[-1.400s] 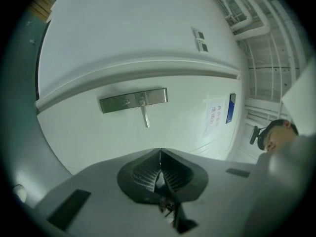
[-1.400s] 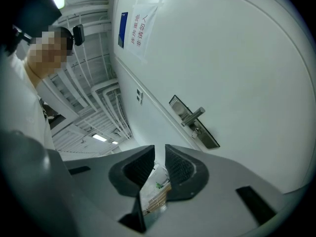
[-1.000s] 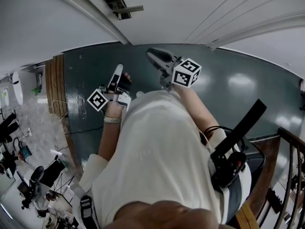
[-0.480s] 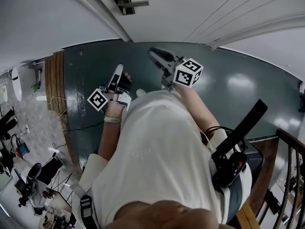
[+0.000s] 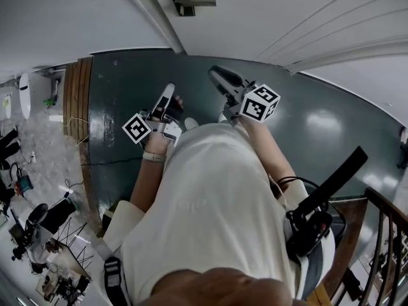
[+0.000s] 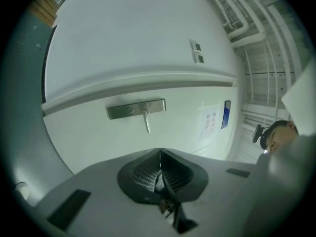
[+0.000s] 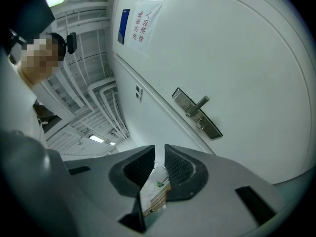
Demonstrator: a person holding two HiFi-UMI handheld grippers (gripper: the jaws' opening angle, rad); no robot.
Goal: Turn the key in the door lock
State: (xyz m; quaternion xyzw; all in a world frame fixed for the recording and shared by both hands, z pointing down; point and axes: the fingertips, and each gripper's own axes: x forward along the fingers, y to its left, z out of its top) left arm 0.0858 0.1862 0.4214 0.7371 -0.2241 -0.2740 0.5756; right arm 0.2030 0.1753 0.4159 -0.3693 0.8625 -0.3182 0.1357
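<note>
- Lock plate (image 6: 137,110) is sitting on the white door (image 6: 89,137) straight ahead of the left gripper (image 6: 159,154). In the left gripper view it is lying above the jaw tips and slightly to their left, well apart from them.
- Its long axis is running across that view, with the lever handle (image 6: 147,124) pointing down toward the jaws.
- Left jaws are pressing together at the tips. A small dark thing is showing at their root; it may be a key, but it is too small to tell.
- Right gripper (image 7: 159,149) is seeing the same plate up and to the right of its jaw line, lying on a slant, also well apart.
- Right jaws are standing a little apart with nothing between them; only the floor is showing through the gap.
- No key is showing in the plate from either gripper view. A small fitting beside the lever is probably where the keyhole is.
- In the head view the right gripper is reaching slightly further toward the door, so it is looking like the nearer one.
- Judging from this, the coming move is calling for a level advance toward the plate, steering onto that fitting rather than the lever.
</note>
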